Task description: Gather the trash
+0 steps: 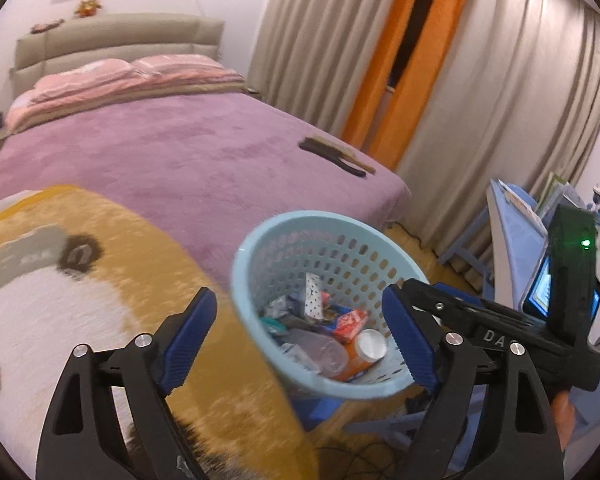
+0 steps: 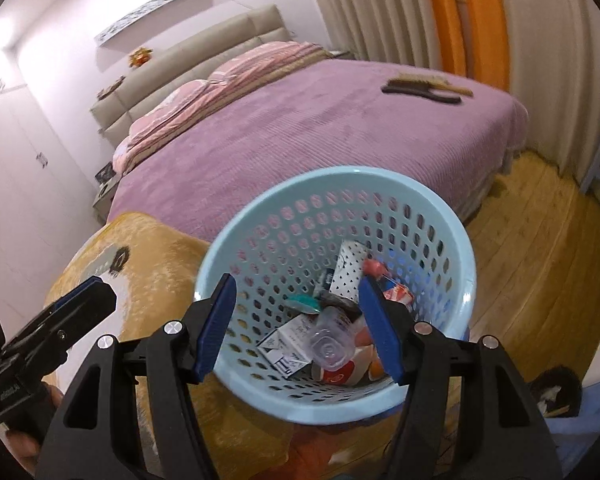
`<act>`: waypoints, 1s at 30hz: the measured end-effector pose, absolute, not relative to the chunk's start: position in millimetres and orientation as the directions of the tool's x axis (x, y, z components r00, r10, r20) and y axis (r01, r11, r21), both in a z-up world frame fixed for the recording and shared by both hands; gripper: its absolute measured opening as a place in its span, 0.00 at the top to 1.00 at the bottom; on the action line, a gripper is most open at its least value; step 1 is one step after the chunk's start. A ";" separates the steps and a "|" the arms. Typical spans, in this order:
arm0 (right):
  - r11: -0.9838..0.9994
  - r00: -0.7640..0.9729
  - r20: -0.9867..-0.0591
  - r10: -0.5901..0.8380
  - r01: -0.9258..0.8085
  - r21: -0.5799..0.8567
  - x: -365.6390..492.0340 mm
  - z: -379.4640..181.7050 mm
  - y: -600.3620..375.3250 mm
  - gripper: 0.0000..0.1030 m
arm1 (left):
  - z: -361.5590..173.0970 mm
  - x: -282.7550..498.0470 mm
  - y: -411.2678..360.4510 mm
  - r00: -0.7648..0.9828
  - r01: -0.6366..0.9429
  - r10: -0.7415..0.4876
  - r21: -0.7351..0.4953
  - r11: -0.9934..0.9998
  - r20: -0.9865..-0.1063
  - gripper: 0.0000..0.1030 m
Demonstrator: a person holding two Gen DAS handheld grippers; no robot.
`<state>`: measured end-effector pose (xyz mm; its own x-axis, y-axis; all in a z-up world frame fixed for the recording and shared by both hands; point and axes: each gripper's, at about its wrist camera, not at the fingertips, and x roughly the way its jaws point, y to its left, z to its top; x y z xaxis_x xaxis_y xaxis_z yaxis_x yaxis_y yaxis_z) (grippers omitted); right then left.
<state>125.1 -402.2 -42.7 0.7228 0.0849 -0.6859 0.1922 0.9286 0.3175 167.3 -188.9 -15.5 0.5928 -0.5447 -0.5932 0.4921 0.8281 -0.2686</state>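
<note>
A round, pale blue plastic basket (image 2: 452,240), its wall pierced with rows of small oval holes and its rim smooth and rolled, is seen tilted beside the foot of the bed (image 1: 188,152). Trash is heaped at its bottom: a clear crumpled plastic cup (image 2: 330,344), a white dotted carton (image 2: 346,276), a red wrapper (image 1: 350,322), an orange tub with a white lid (image 1: 370,346) and a teal scrap (image 2: 304,303). The left gripper (image 1: 304,340) is spread wide with nothing between its ribbed blue pads; the near wall of the basket is framed in the gap. The right gripper (image 2: 298,330) is held partly apart over the basket mouth, nothing clamped. The bed is covered in plush mauve fabric, with a fuzzy ochre-and-white blanket (image 1: 100,300) at the near end and a flat dark brush (image 2: 424,90) near the far edge
</note>
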 end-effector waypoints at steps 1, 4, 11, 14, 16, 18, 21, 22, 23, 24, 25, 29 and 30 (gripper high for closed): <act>0.937 0.726 -0.683 0.079 0.179 0.299 123.1 -38.8 -394.5 0.41 | -13.8 163.6 -182.8 0.610 0.480 -0.531 -0.260 0.838 -0.588 0.17; 0.960 0.753 -0.656 0.051 0.144 0.240 113.9 -25.0 -368.3 0.40 | -9.4 147.0 -160.3 0.673 0.442 -0.485 -0.223 0.869 -0.559 0.16; 0.975 0.842 -0.539 0.013 0.110 0.195 86.5 -1.0 -333.9 0.39 | -5.5 114.8 -116.1 0.803 0.349 -0.362 -0.119 0.930 -0.474 0.16; 0.969 0.876 -0.483 -0.003 0.122 0.215 74.8 3.4 -330.5 0.35 | -5.3 107.2 -97.4 0.847 0.303 -0.336 -0.147 0.942 -0.411 0.15; 0.967 0.891 -0.453 -0.017 0.131 0.221 68.0 4.3 -330.2 0.35 | -6.8 103.0 -86.0 0.872 0.278 -0.319 -0.160 0.947 -0.371 0.15; 0.967 0.905 -0.420 -0.059 0.158 0.203 60.9 5.3 -327.4 0.35 | -7.9 100.7 -81.9 0.889 0.264 -0.302 -0.154 0.952 -0.345 0.15; 0.968 0.916 -0.382 -0.126 0.197 0.153 53.3 7.0 -322.4 0.35 | -10.9 100.8 -80.5 0.902 0.248 -0.278 -0.131 0.960 -0.330 0.15; 0.969 0.917 -0.375 -0.133 0.199 0.143 51.7 7.8 -320.8 0.35 | -12.3 101.6 -80.3 0.902 0.245 -0.273 -0.124 0.962 -0.333 0.15; 0.970 0.919 -0.370 -0.135 0.199 0.140 50.4 8.4 -320.1 0.35 | -13.2 100.1 -79.4 0.902 0.242 -0.268 -0.117 0.963 -0.338 0.15; 0.970 0.921 -0.366 -0.134 0.197 0.141 49.3 8.8 -320.0 0.35 | -13.4 99.9 -80.1 0.903 0.242 -0.266 -0.111 0.964 -0.338 0.15; 0.970 0.922 -0.363 -0.131 0.195 0.146 48.6 9.0 -320.7 0.34 | -13.9 99.0 -80.8 0.904 0.244 -0.266 -0.107 0.964 -0.336 0.15; 0.964 0.927 -0.360 -0.103 0.182 0.191 43.9 4.2 -322.4 0.30 | -13.6 95.5 -83.1 0.911 0.239 -0.256 -0.092 0.967 -0.324 0.12; 0.965 0.927 -0.361 -0.104 0.182 0.191 42.9 3.4 -320.6 0.30 | -12.9 95.0 -83.1 0.913 0.238 -0.254 -0.089 0.967 -0.318 0.11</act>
<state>42.9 -320.6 3.4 0.9269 -0.1040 -0.3605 0.1824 0.9645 0.1908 95.0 -83.1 -12.9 0.9134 -0.2538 -0.3183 0.2376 0.9672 -0.0894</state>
